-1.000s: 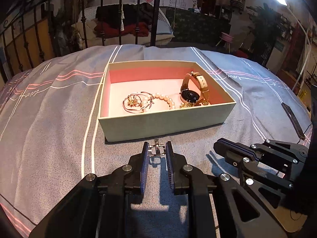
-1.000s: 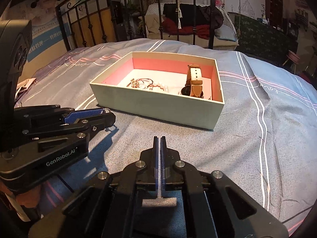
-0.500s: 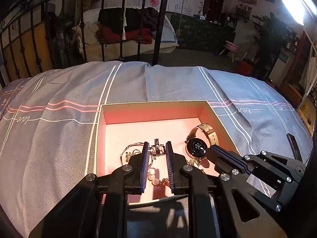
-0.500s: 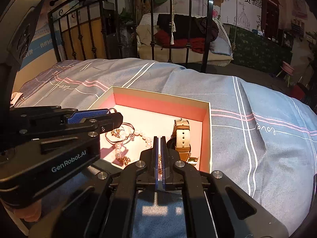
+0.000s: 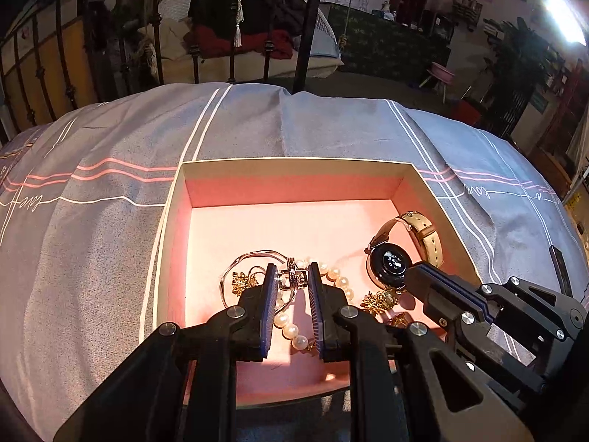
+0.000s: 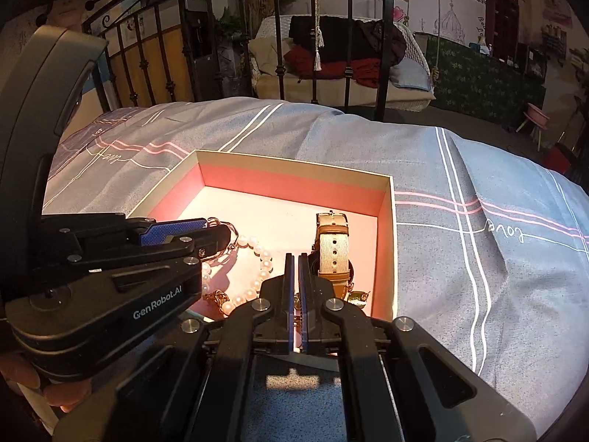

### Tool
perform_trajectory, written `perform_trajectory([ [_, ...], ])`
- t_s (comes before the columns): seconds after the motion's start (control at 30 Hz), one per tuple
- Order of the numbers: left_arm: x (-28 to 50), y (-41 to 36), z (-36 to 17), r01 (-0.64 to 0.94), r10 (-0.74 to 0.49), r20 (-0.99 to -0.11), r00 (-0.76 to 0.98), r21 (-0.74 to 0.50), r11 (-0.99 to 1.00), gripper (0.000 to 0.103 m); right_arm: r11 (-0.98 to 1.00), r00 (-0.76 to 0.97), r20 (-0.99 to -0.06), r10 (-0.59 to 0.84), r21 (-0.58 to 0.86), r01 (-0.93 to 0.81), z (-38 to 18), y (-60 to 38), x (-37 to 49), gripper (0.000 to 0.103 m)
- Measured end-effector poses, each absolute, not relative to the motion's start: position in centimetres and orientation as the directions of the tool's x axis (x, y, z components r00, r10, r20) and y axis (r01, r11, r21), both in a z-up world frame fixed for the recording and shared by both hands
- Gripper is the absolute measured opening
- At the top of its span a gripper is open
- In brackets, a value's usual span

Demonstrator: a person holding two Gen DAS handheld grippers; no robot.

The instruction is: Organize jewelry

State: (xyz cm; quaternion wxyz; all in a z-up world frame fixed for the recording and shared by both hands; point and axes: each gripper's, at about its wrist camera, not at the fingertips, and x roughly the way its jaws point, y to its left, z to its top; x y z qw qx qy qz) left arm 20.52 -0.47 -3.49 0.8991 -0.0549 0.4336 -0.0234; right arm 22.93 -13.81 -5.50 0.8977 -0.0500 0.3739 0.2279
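Observation:
A shallow box with a pink lining (image 5: 294, 184) (image 6: 294, 188) lies on the bed. In it are a silver bangle (image 5: 235, 269), a pearl bracelet (image 5: 291, 328) (image 6: 257, 254), gold pieces (image 5: 379, 300) and a watch with a beige strap (image 5: 394, 263) (image 6: 333, 254). My left gripper (image 5: 292, 280) is shut on a small silver ornament (image 5: 292, 276) and holds it over the box above the bangle. My right gripper (image 6: 294, 269) is shut and empty, over the box's near right part, beside the watch.
The bed has a grey striped cover (image 5: 92, 221). A black iron bedstead (image 5: 305, 29) stands at the far edge. A dark flat strip (image 5: 559, 270) lies on the cover to the right of the box.
Both grippers have moved forward from the cover in front of the box to over its inside. The left one has carried the silver ornament with it.

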Motion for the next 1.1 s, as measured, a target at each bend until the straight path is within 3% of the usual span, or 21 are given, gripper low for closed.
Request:
perform_trajectory([
  [0.1, 20.3, -0.2, -2.9, -0.01, -0.097, -0.766, 0.636, -0.134, 0.991, 0.024, 0.891, 0.618, -0.693, 0.37, 0.076, -0.448, -5.4, -13.9, 22.5, 0.004],
  [0.17, 19.7, 0.0, -2.1, -0.016, -0.092, -0.753, 0.651, -0.134, 0.991, 0.033, 0.892, 0.622, -0.693, 0.365, 0.07, -0.446, -5.2, -14.0, 22.1, 0.011],
  [0.2, 19.2, 0.2, -1.5, -0.015, -0.095, -0.742, 0.664, -0.14, 0.99, 0.041, 0.893, 0.626, -0.689, 0.365, 0.068, -0.445, -5.2, -14.2, 21.6, 0.027],
  [0.23, 18.5, 0.3, -0.9, -0.015, -0.095, -0.726, 0.681, -0.143, 0.99, 0.047, 0.895, 0.639, -0.679, 0.362, 0.062, -0.441, -4.9, -14.5, 21.1, 0.055],
  [0.27, 17.7, 0.4, -0.2, -0.016, -0.09, -0.708, 0.701, -0.141, 0.99, 0.052, 0.899, 0.659, -0.661, 0.358, 0.055, -0.434, -4.6, -14.8, 20.4, 0.066],
  [0.33, 15.7, 0.6, 1.3, -0.012, -0.08, -0.658, 0.748, -0.134, 0.991, 0.078, 0.901, 0.694, -0.618, 0.369, 0.055, -0.43, -3.7, -15.5, 18.8, 0.085],
  [0.4, 13.2, 0.9, 2.8, 0.011, -0.092, -0.583, 0.807, -0.14, 0.99, 0.097, 0.912, 0.741, -0.568, 0.359, 0.043, -0.408, -2.8, -16.4, 17.2, 0.098],
  [0.63, 7.9, 1.8, 4.6, -0.027, -0.011, -0.423, 0.906, -0.084, 0.996, 0.096, 0.964, 0.888, -0.382, 0.254, 0.03, -0.263, 0.0, -20.1, 13.3, 0.098],
  [0.87, 5.0, 2.4, 4.7, -0.061, 0.036, -0.361, 0.932, -0.057, 0.996, 0.096, 0.971, 0.954, -0.185, 0.236, 0.079, -0.225, 3.8, -21.9, 8.8, 0.098],
  [1.1, 2.6, 2.1, 4.8, -0.062, 0.048, -0.335, 0.941, -0.031, 0.998, 0.096, 0.97, 0.957, -0.16, 0.243, 0.059, -0.236, 4.0, -21.7, 6.1, 0.098],
])
